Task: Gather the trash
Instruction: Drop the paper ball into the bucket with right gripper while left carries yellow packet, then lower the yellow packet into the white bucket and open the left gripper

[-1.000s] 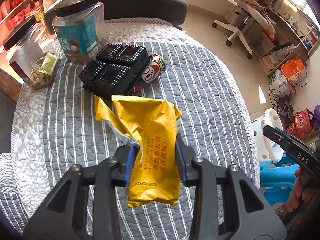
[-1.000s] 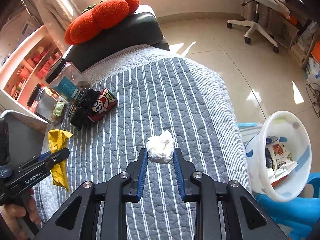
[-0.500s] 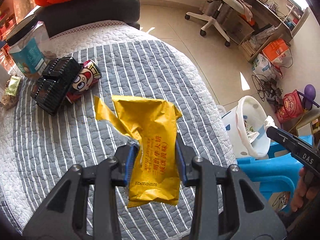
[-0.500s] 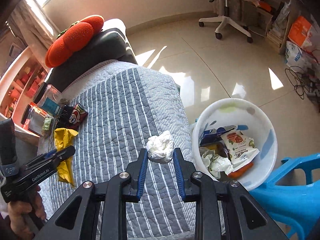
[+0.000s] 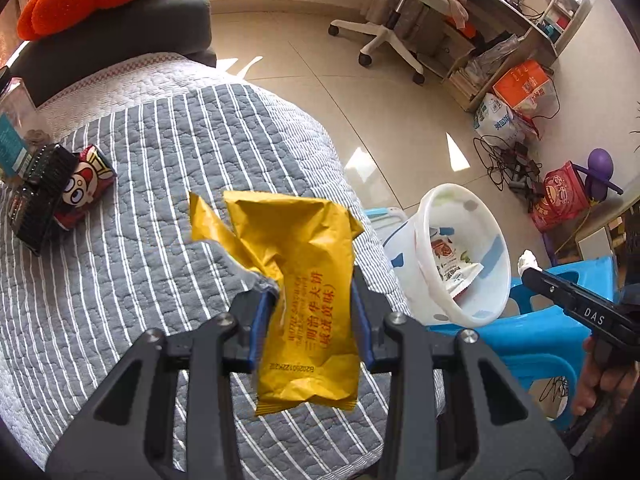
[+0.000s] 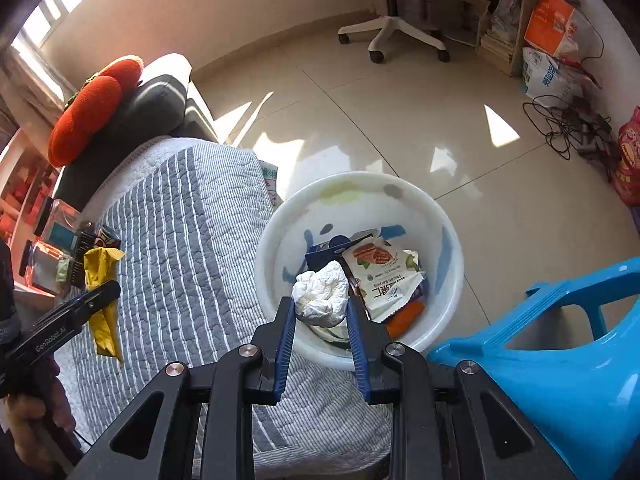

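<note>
Yellow wrapper (image 5: 308, 296): glossy crinkled film, silvery inside at the tear; tissue wad (image 6: 321, 300): matt crumpled paper. Bin (image 6: 280, 216): smooth white plastic; stool (image 6: 560, 360): glossy blue plastic. Quilt (image 5: 160, 220): matt stitched cloth; floor (image 6: 400, 120): glossy tile; pads (image 6: 285, 344): ribbed blue.

A jar (image 5: 12, 136) at the left wrist view's left edge was cut off, only part of its teal label showing. The black trays (image 5: 38, 196) covered one end of the red cartoon packet (image 5: 82, 184). In the white bin (image 6: 360, 208), the crumpled tissue (image 6: 322, 298) hid some wrappers, and the dark blue item (image 6: 326, 252) was possibly a carton.
</note>
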A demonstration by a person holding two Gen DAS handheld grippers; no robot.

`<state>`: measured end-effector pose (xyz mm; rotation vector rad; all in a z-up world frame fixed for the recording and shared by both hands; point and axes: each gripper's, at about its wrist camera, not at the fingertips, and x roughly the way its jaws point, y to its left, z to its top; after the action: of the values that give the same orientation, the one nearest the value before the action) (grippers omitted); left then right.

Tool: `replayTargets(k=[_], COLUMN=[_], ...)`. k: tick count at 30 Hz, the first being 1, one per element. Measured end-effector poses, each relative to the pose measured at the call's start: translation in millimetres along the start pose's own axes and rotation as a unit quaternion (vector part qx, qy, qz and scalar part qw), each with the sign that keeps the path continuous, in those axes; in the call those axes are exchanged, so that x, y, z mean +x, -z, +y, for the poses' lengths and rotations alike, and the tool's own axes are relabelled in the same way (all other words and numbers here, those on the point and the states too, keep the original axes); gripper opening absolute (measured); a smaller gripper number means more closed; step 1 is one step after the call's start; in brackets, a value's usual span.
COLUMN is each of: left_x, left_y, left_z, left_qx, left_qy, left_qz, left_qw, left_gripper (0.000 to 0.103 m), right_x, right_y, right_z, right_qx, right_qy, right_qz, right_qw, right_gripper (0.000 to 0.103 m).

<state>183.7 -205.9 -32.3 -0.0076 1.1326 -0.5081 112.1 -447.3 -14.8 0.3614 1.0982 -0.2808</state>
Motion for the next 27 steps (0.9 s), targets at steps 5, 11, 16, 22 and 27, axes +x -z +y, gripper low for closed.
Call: replayTargets(k=[5,11,16,22,27], left_x=[9.7,21.9,34.9,51.3,63.6], left_y=[-4.6,-10.1,-14.5,-20.7,-25.8], left_z=[-18.5,-44.1,-70.5,-106.2,-133.6], left_qx=[0.011,0.032,0.055,0.081,0.114], left_qy=[0.011,0.025,0.034,0.043,0.046], left_qz=[-0.002,-0.001,0.006,0.018,0.023], left_qw=[0.9999,0.9992,0.9979,0.9956,0.9922], left_gripper=[0.038,0.038,0.038,0.038,0.039], right_x=[6.3,12.3,2.1,-16.2,-31.3], right_y=[-4.8,-4.9,-2.3,4.6,11.2], right_z=[-26.7,-44.4,-59.3,-74.1,-83.2], right_qx=[0.032,0.057,0.077,0.089,0.093], right_qy=[0.009,0.010,0.007,0.021,0.026], right_qz=[0.010,0.020,0.011,0.004,-0.005], right_qw=[0.999,0.998,0.997,0.996,0.995], right_gripper=[0.027,0.034,0.054,0.055,0.058])
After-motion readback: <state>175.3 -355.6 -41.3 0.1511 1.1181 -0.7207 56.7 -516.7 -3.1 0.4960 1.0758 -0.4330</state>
